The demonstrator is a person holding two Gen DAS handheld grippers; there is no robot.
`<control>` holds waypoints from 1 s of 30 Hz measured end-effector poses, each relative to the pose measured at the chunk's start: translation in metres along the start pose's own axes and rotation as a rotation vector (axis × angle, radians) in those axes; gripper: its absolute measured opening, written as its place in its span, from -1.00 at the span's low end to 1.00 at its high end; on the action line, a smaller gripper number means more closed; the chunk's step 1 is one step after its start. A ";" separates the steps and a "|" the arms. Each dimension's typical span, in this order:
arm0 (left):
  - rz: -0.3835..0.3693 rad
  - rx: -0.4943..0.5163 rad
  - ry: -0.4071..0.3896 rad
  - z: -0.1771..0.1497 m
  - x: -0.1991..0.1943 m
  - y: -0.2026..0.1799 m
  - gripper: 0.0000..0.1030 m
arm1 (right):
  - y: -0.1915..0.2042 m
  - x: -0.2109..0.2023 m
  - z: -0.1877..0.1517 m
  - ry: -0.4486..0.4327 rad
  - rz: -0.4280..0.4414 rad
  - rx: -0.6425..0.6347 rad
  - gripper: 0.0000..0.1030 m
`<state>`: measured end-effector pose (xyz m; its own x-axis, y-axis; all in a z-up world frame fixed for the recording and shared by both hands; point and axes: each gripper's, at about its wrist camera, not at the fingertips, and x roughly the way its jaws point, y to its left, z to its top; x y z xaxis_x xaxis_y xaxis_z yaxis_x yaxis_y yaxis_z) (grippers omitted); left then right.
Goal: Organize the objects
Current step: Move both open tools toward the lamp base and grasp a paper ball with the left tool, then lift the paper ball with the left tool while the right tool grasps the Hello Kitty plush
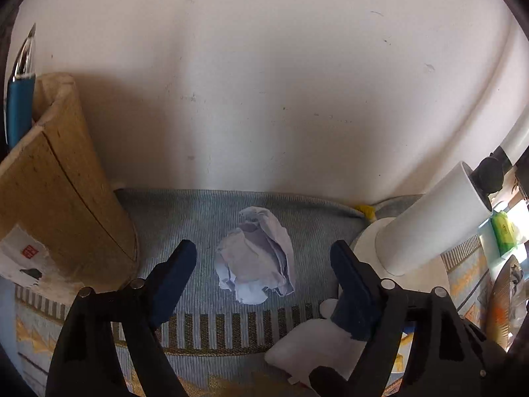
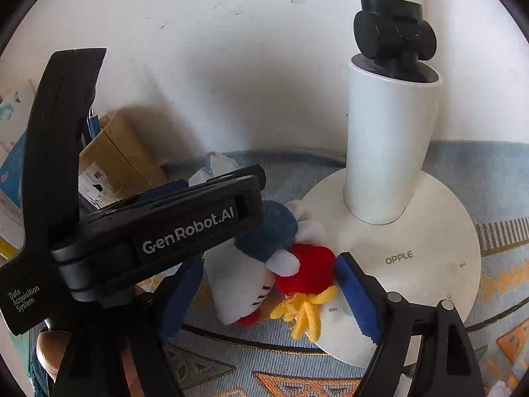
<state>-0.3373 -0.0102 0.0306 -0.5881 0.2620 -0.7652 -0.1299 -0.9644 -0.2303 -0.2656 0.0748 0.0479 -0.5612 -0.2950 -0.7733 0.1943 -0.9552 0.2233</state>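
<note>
A crumpled white paper ball [image 1: 256,258] lies on the blue woven cloth [image 1: 185,208] near the wall. My left gripper [image 1: 263,249] stands open around it, with a blue pad on each side and neither touching the paper. In the right wrist view, a white, blue and red plush toy [image 2: 241,281] with yellow fringe lies partly on the lamp base [image 2: 413,264]. My right gripper [image 2: 269,274] is open around the toy. Its right pad is close to the red part and its left pad stands apart. The left gripper's black body [image 2: 185,228] covers part of the toy.
A wooden pen holder [image 1: 66,198] with a blue pen [image 1: 20,99] stands at the left by the wall. A white lamp post [image 2: 390,139] with a black joint rises from the round base at the right. Papers lie beside the holder.
</note>
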 end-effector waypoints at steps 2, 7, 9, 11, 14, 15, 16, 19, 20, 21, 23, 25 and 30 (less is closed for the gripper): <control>0.010 0.026 -0.006 -0.002 0.003 -0.003 0.53 | 0.008 0.001 -0.004 -0.012 -0.050 -0.045 0.38; -0.021 -0.013 0.017 -0.006 0.010 0.001 -0.26 | 0.013 -0.004 -0.009 -0.032 -0.048 -0.071 0.06; 0.002 -0.012 0.002 -0.009 -0.001 0.000 -0.26 | 0.013 -0.014 -0.012 -0.020 -0.024 -0.066 -0.41; -0.003 -0.010 -0.014 -0.015 -0.021 -0.003 -0.27 | 0.014 -0.029 -0.015 -0.013 0.001 -0.069 -0.97; -0.007 0.034 -0.042 -0.035 -0.062 -0.014 -0.27 | 0.013 -0.051 -0.026 0.012 0.053 -0.031 -0.98; -0.005 0.048 -0.051 -0.043 -0.077 -0.016 -0.27 | 0.013 -0.058 -0.032 0.017 0.066 -0.025 -0.98; -0.006 0.055 -0.060 -0.052 -0.093 -0.017 -0.27 | 0.012 -0.065 -0.039 0.016 0.075 -0.020 -0.98; 0.018 0.055 -0.093 -0.081 -0.142 -0.007 -0.27 | 0.003 -0.083 -0.052 0.026 0.122 0.002 -0.77; 0.024 0.048 -0.099 -0.084 -0.153 0.000 -0.27 | -0.002 -0.088 -0.054 0.032 0.137 0.016 -0.53; 0.021 0.038 -0.095 -0.095 -0.164 0.006 -0.27 | -0.006 -0.092 -0.058 0.033 0.146 0.031 -0.39; 0.008 0.022 -0.074 -0.112 -0.179 0.014 -0.27 | -0.014 -0.094 -0.064 0.031 0.164 0.060 0.10; 0.012 0.026 -0.083 -0.137 -0.195 0.025 -0.26 | -0.012 -0.097 -0.066 0.025 0.165 0.085 0.19; 0.045 0.005 -0.106 -0.175 -0.201 0.038 -0.24 | 0.008 -0.092 -0.076 0.053 0.164 0.015 0.48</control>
<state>-0.0848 -0.0929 0.0705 -0.6744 0.2131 -0.7070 -0.1052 -0.9754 -0.1936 -0.1507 0.0963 0.0757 -0.4795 -0.4456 -0.7560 0.2679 -0.8947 0.3575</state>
